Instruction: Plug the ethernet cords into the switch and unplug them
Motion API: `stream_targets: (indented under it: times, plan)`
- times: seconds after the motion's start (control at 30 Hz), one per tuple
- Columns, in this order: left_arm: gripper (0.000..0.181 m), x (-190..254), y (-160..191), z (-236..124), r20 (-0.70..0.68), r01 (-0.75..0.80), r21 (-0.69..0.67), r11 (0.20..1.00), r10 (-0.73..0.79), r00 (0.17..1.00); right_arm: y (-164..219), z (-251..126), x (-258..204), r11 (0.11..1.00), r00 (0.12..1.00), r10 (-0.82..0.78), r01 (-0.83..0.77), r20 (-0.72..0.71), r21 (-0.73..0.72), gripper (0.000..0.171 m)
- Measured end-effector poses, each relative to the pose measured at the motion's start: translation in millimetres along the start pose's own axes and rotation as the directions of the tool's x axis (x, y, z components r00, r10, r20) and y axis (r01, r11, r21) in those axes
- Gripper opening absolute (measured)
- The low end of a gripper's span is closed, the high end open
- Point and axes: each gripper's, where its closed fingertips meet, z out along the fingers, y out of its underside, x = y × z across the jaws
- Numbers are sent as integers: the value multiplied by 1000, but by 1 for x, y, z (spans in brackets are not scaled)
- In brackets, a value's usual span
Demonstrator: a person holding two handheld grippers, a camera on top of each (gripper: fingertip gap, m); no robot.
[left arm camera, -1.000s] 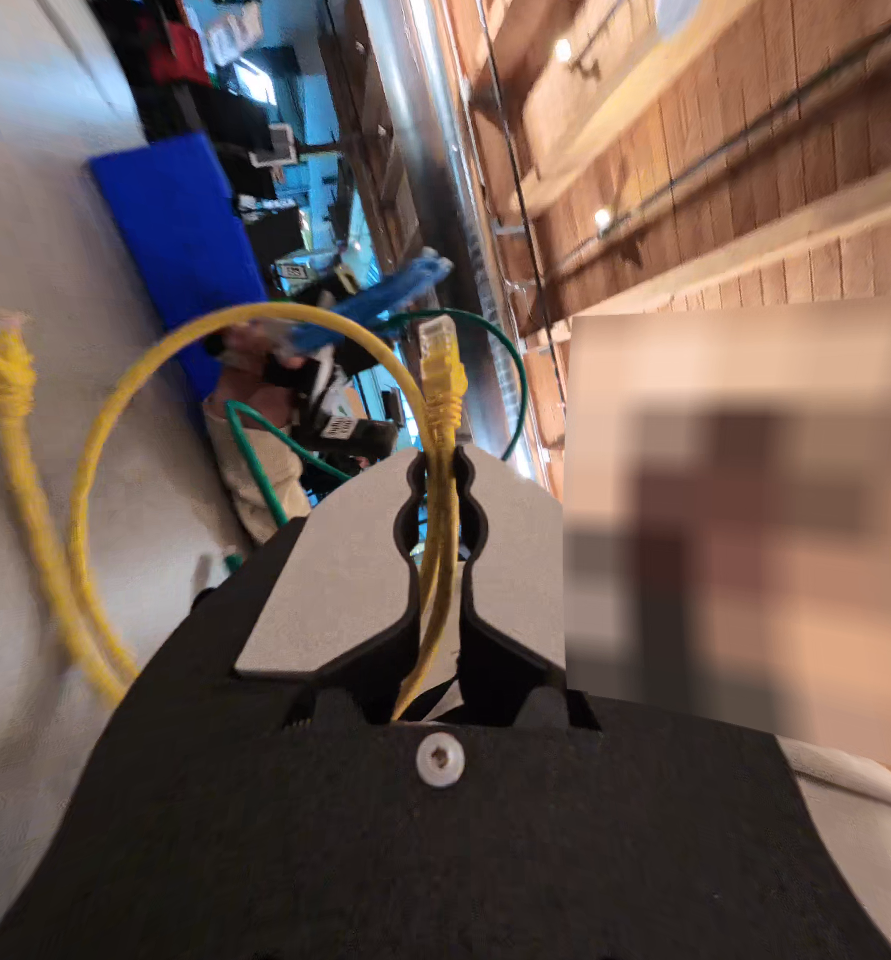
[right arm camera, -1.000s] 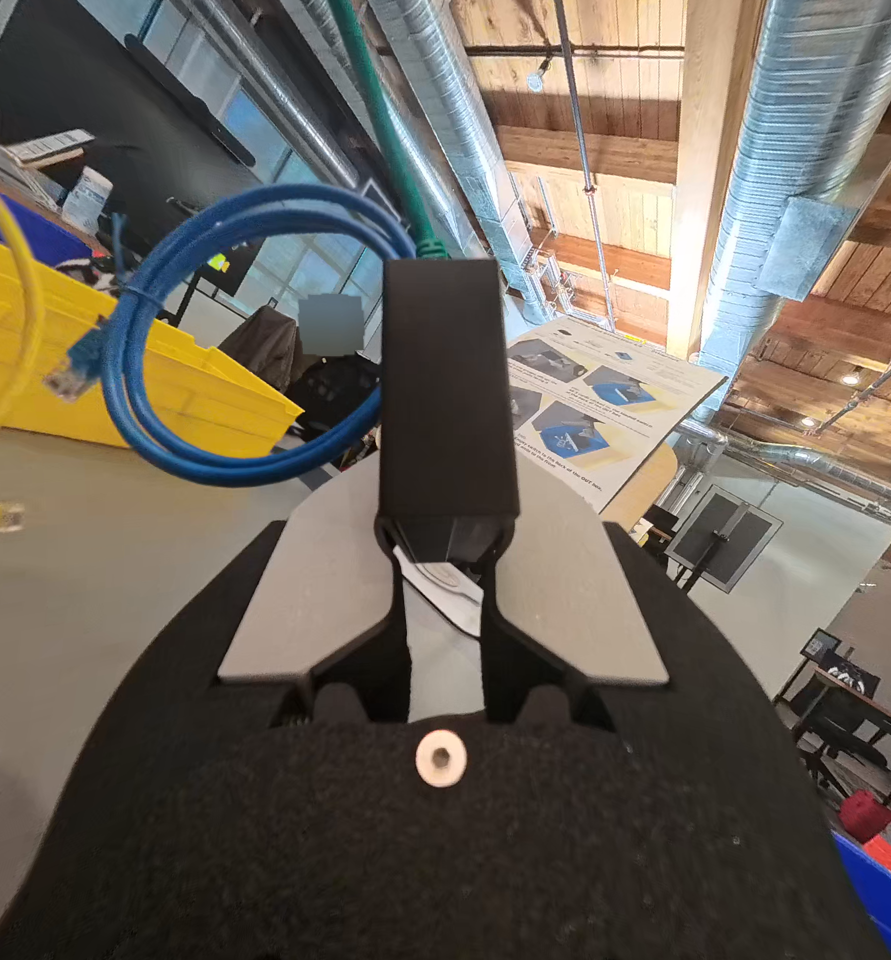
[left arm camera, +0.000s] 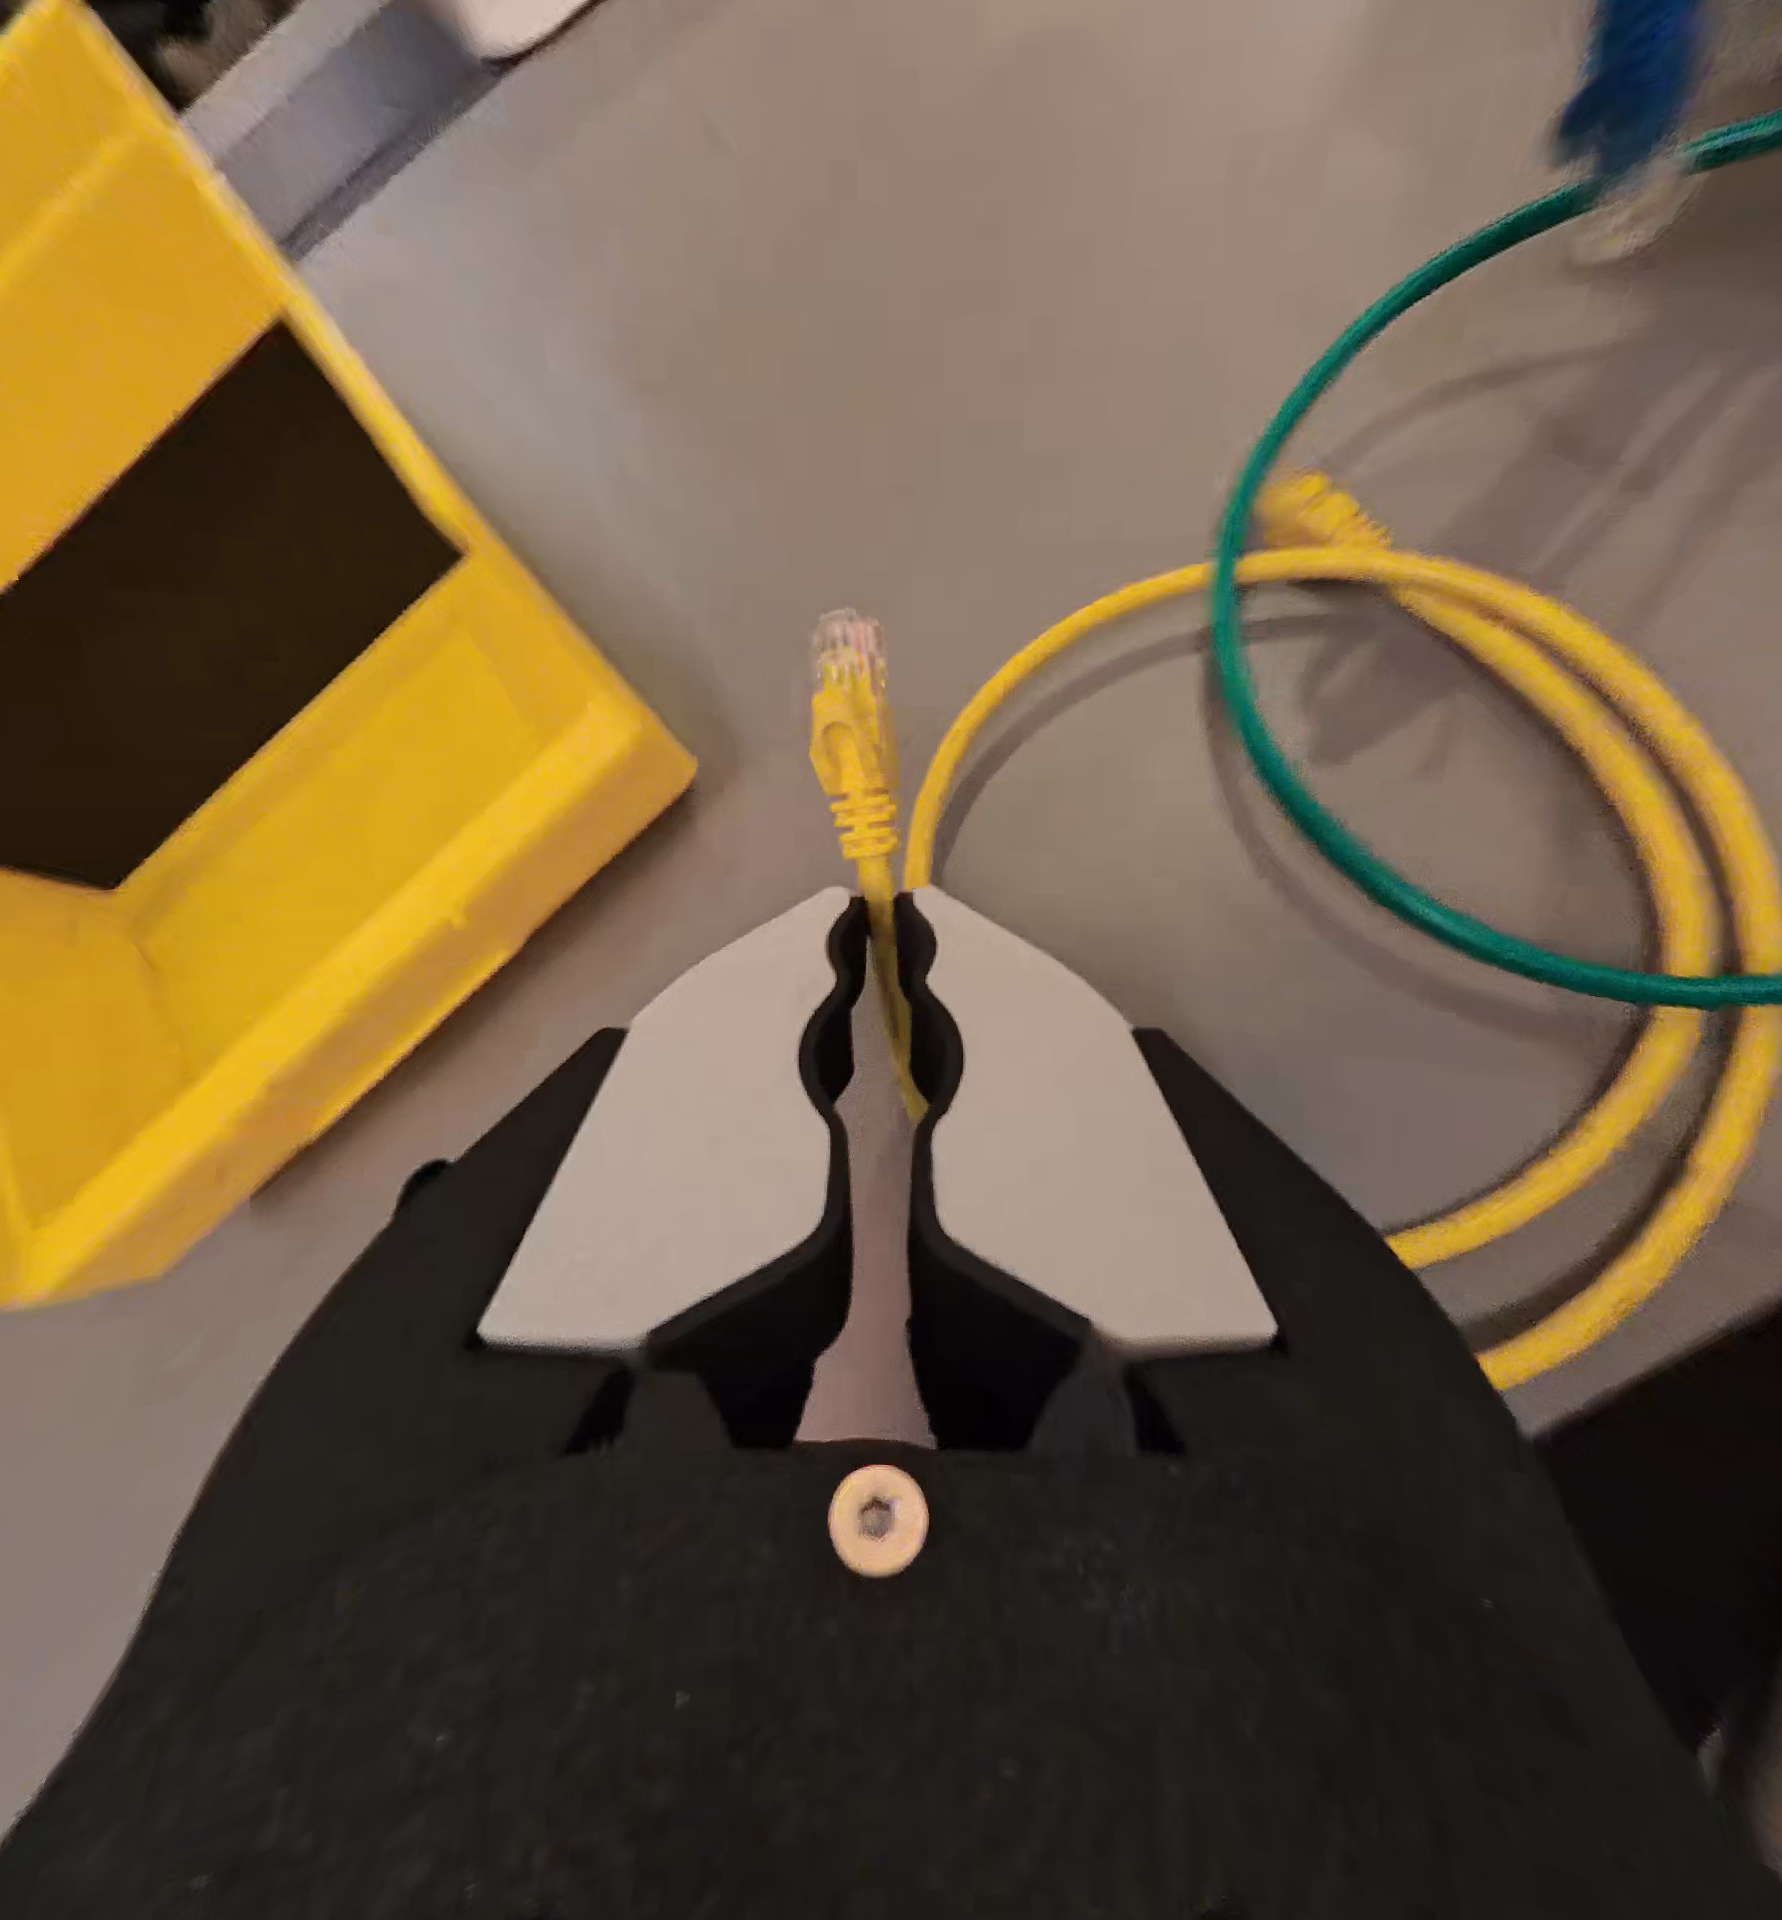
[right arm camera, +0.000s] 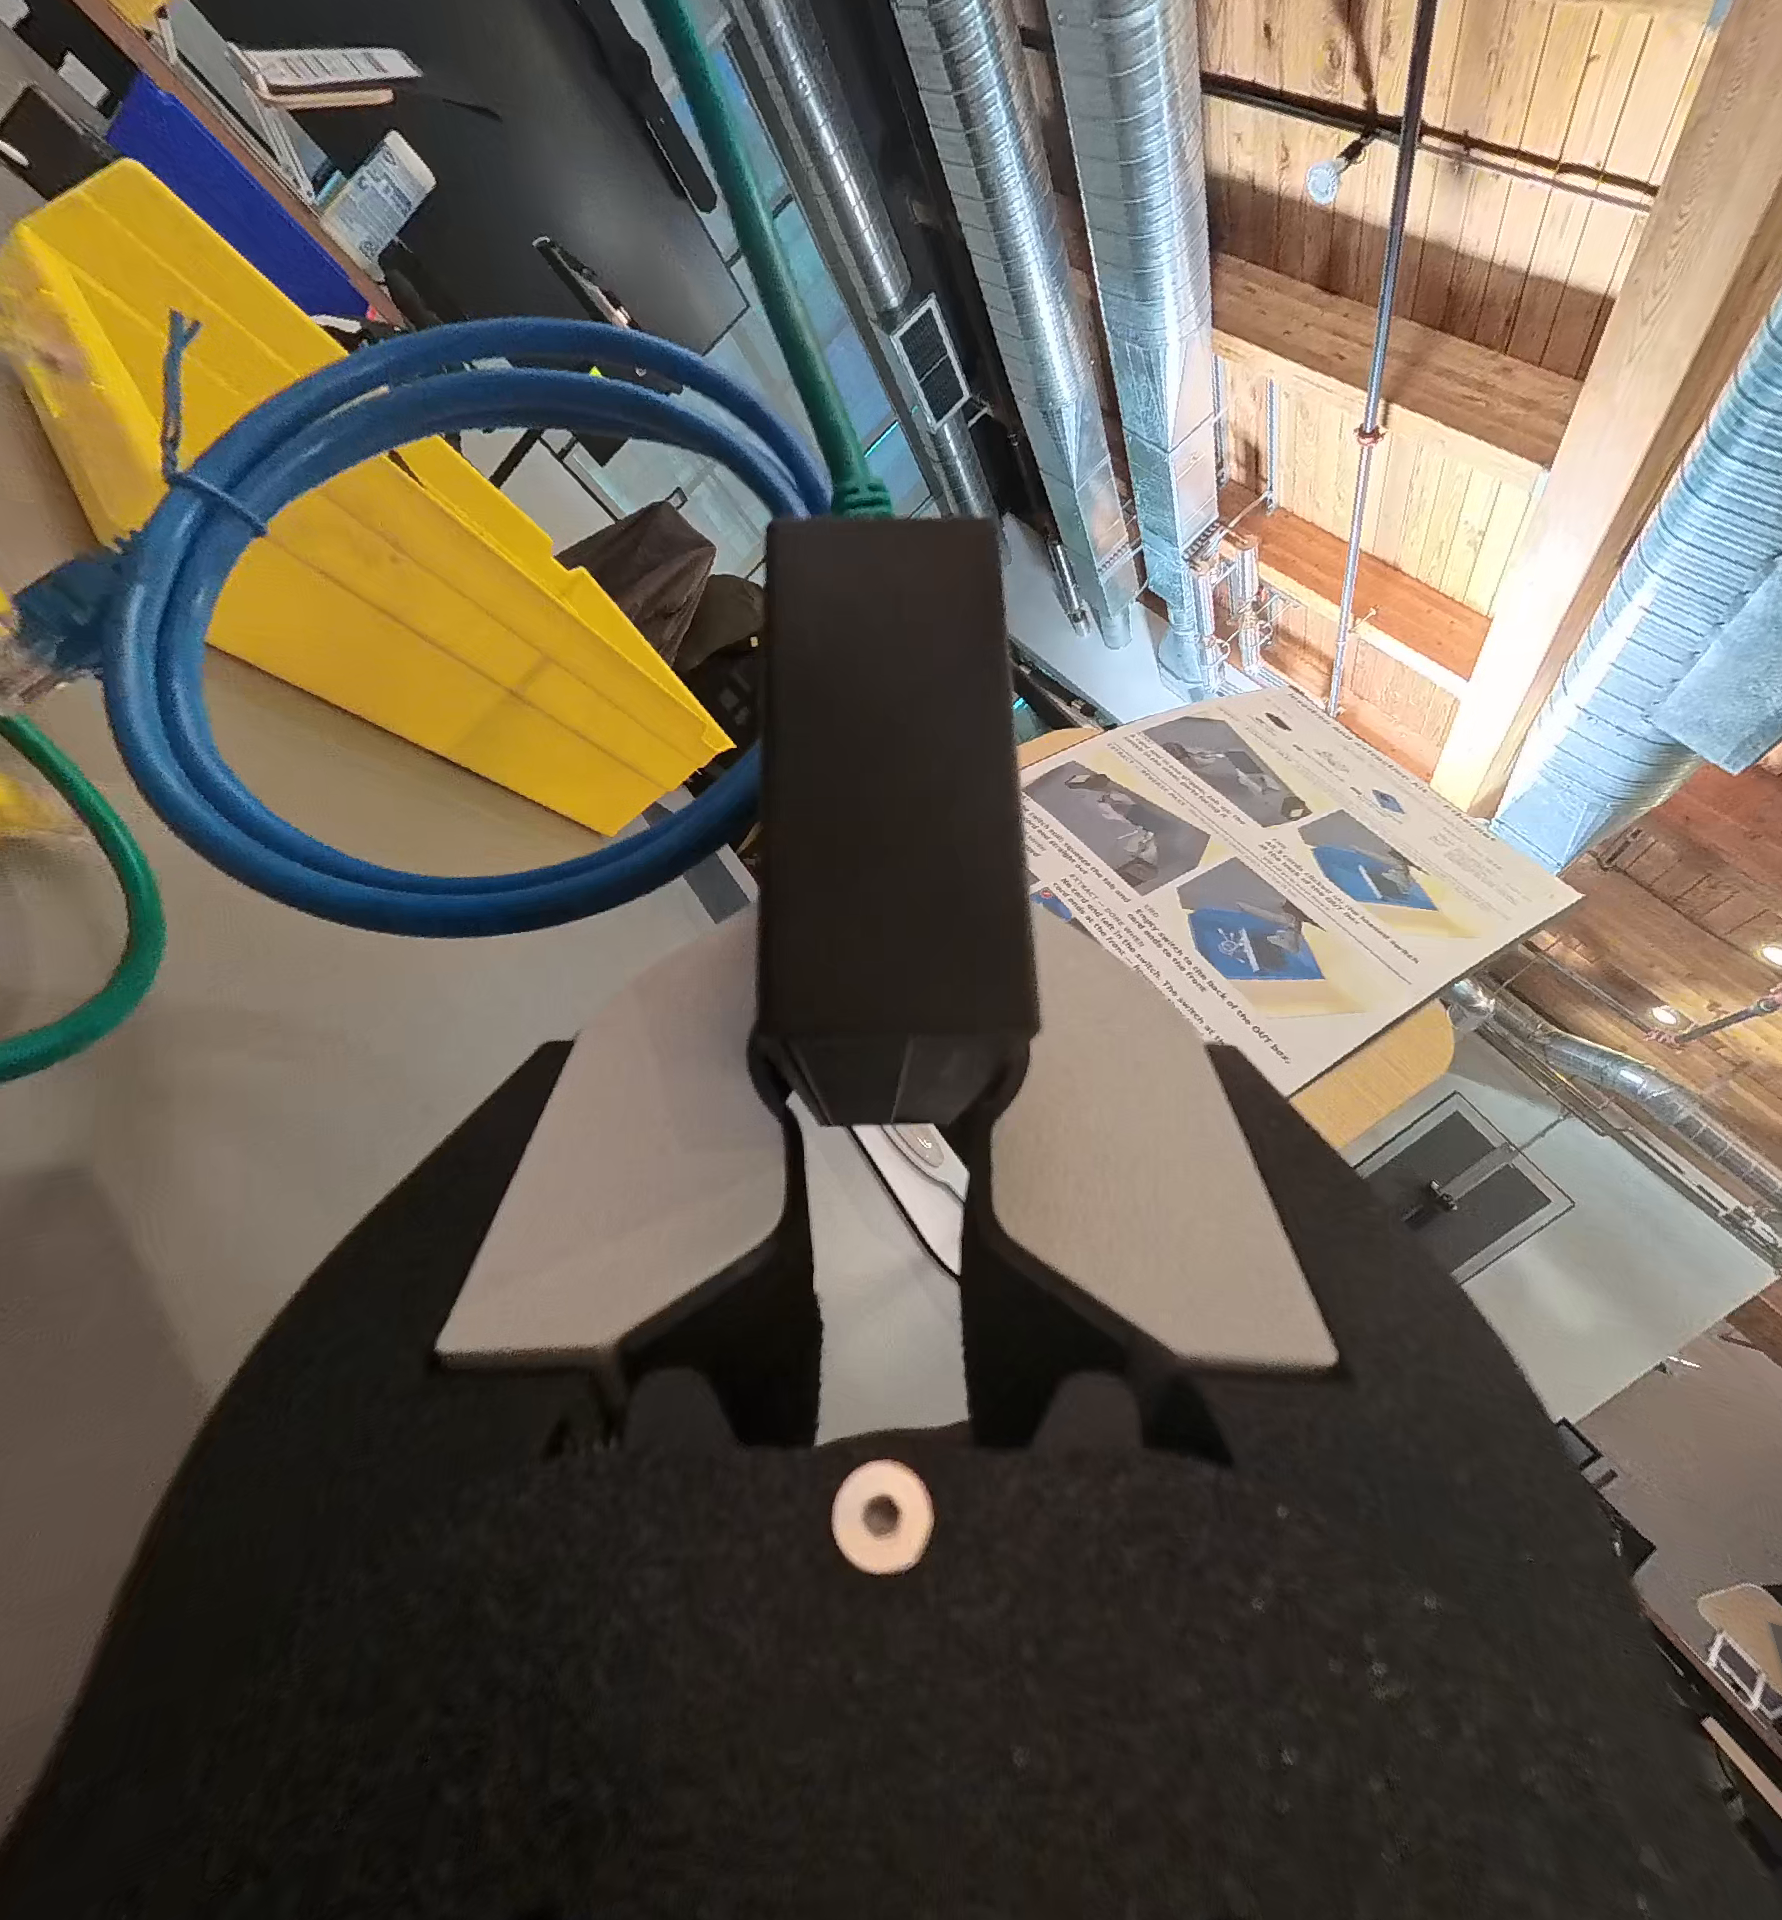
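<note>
Yellow cord (left arm camera: 851, 748) pinched in left claw (left arm camera: 879, 904); switch (right arm camera: 887, 769) clamped in right claw (right arm camera: 892, 1060).

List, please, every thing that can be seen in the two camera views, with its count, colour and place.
yellow cord: one, yellow, coiled on the table, plug end held in the left claw
green cord: one, green, looped over the yellow coil, plugged into the switch
blue cord: one, blue, tied coil hanging beside the switch
switch: one, black, held in the right claw
yellow bin: one, yellow, on the table
instruction sheet: one, white, behind the switch
table: one, grey
left claw: shut on the yellow cord
right claw: shut on the switch
</note>
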Motion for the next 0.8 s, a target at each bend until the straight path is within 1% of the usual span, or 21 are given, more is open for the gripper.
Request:
stream_targets:
  times: [0.13,0.3,0.37,0.43,0.47,0.5,0.57,0.63,0.73,0.8]
  plan:
    - [5,22,-36,-18,-178,-53,87,995,68,982,-2,0,-5,999,999,-47,46,13,3,31]
    - [5,26,-85,-36,-290,-216,99,971,235,927,-12,0,-23,976,974,-218,217,53,26,30]
    - [5,20,-109,-37,-278,-286,84,955,298,913,-17,0,-29,964,963,-264,261,63,46,30]
    - [5,5,-130,-32,-214,-394,56,917,397,893,-21,0,-32,954,953,-296,292,63,60,30]
    - [5,-1,-138,-28,-207,-443,34,896,440,874,-23,-1,-33,951,950,-306,302,59,66,30]
    - [5,0,-144,-22,-245,-481,36,876,474,846,-26,-2,-33,947,948,-315,311,53,79,30]
    - [5,17,-151,-8,-400,-519,79,851,504,765,-29,-3,-35,946,947,-316,309,61,102,30]
    - [5,33,-154,8,-502,-548,100,831,517,693,-30,-4,-38,944,945,-319,310,71,112,30]
    - [5,56,-157,25,-560,-625,113,773,569,602,-29,-3,-43,942,941,-327,317,89,111,30]
    - [5,73,-159,27,-582,-671,136,729,607,542,-27,-3,-45,940,937,-334,324,98,108,30]
